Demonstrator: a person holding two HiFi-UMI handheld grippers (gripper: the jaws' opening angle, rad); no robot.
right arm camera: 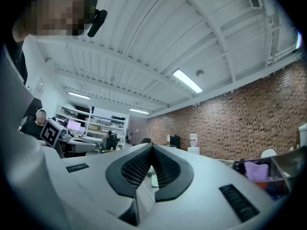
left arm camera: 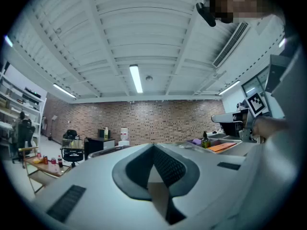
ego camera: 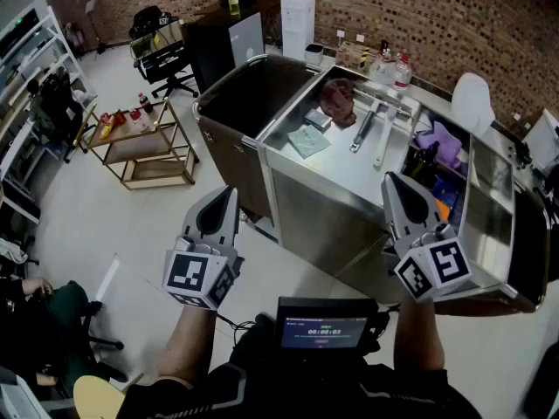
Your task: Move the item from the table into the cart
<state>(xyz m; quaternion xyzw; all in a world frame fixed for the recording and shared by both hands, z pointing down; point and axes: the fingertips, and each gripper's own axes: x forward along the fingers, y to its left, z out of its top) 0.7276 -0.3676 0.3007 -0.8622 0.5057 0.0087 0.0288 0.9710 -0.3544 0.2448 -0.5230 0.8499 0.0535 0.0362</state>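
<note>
A steel table [ego camera: 349,177] stands ahead of me. On it lie a dark red bundle [ego camera: 338,99], a pale green flat packet [ego camera: 307,140], a small box [ego camera: 317,119] and long metal bars [ego camera: 363,129]. A deep steel bin [ego camera: 253,94] adjoins its left end. A steel unit with compartments [ego camera: 489,190] on the right holds purple [ego camera: 441,142] and orange things. My left gripper [ego camera: 227,195] [left arm camera: 153,145] is shut and empty, held in the air short of the table. My right gripper [ego camera: 391,182] [right arm camera: 152,145] is also shut and empty, near the table's front edge.
A low wooden trolley [ego camera: 144,142] with bottles stands on the floor to the left. A black office chair [ego camera: 162,46] and a water dispenser [ego camera: 297,11] stand at the back by the brick wall. A small screen [ego camera: 323,326] sits at my chest. A seated person [ego camera: 26,304] is at bottom left.
</note>
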